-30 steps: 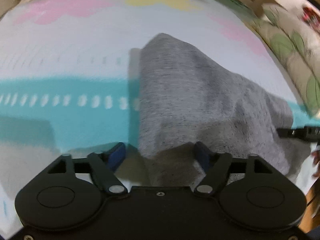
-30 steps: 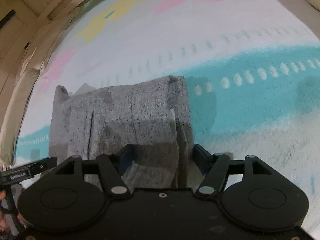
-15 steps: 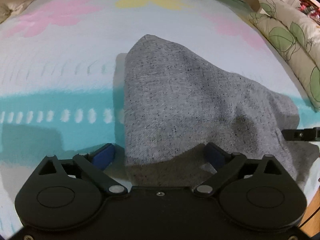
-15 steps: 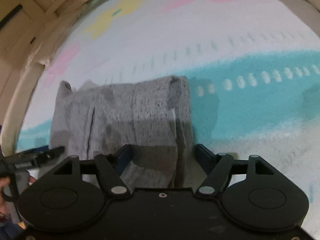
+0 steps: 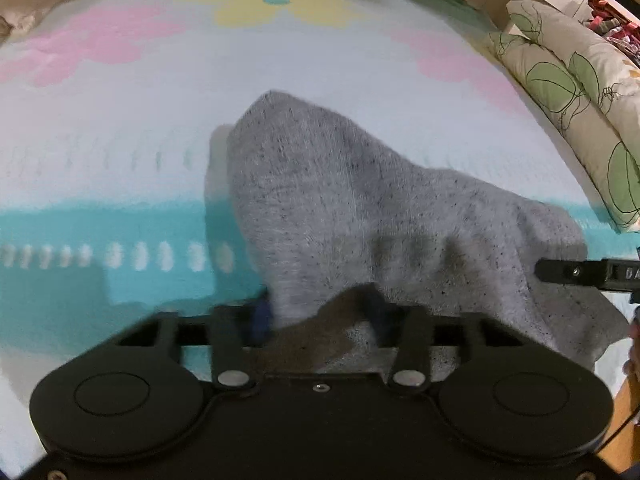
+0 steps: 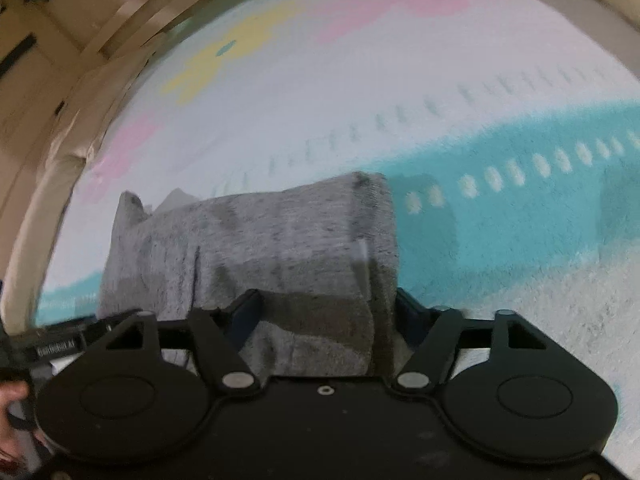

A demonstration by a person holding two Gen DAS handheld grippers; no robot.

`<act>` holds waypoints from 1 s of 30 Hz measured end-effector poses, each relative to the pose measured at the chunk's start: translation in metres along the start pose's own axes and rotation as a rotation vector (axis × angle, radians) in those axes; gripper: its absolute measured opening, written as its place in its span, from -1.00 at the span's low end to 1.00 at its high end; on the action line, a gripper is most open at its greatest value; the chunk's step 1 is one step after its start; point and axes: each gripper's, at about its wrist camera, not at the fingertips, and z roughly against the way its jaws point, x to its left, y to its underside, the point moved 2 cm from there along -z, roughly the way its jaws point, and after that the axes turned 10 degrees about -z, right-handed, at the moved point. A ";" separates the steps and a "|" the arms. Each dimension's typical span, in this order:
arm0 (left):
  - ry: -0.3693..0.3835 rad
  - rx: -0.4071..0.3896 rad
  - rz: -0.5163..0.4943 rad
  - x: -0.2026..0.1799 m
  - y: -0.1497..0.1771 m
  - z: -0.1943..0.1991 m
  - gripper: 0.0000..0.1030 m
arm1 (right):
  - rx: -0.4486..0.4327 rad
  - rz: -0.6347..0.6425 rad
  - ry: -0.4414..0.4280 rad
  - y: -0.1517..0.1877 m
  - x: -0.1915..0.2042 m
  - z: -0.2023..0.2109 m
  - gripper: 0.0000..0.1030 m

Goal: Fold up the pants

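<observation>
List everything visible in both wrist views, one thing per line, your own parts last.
pants: one, speckled grey, folded, draped on the blanket between both grippers
blanket: one, white with a teal band and pink and yellow flowers, under the pants
pillows: at least two, cream with green leaf print, right edge of the left wrist view
wooden frame: one, light wood, beyond the blanket's far edge
left gripper: one, black with blue pads, narrowed around a pants edge, grip unclear
right gripper: one, black with blue pads, wide around the pants' near end
</observation>
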 end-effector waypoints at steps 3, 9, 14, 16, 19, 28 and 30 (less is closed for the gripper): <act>0.007 -0.036 0.032 0.005 -0.001 0.011 -0.60 | -0.052 0.117 0.052 0.007 0.028 0.008 -0.37; 0.008 -0.135 0.057 0.006 -0.012 0.042 -0.68 | -0.145 0.170 0.020 0.000 0.069 0.033 -0.50; -0.081 -0.272 0.078 0.024 -0.046 0.074 -0.68 | -0.222 0.218 -0.052 -0.030 0.115 0.039 -0.52; -0.103 -0.295 0.122 0.041 -0.066 0.078 -0.68 | -0.235 0.236 -0.073 -0.050 0.137 0.034 -0.52; -0.154 -0.277 0.118 0.068 -0.098 0.067 -0.42 | -0.249 0.230 -0.080 -0.085 0.164 0.010 -0.34; -0.276 -0.165 0.244 0.122 -0.063 0.043 -0.62 | -0.252 0.178 0.124 -0.109 0.160 -0.046 -0.13; -0.295 -0.146 0.209 0.115 -0.059 0.038 -0.62 | -0.234 0.225 0.095 -0.103 0.167 -0.051 -0.14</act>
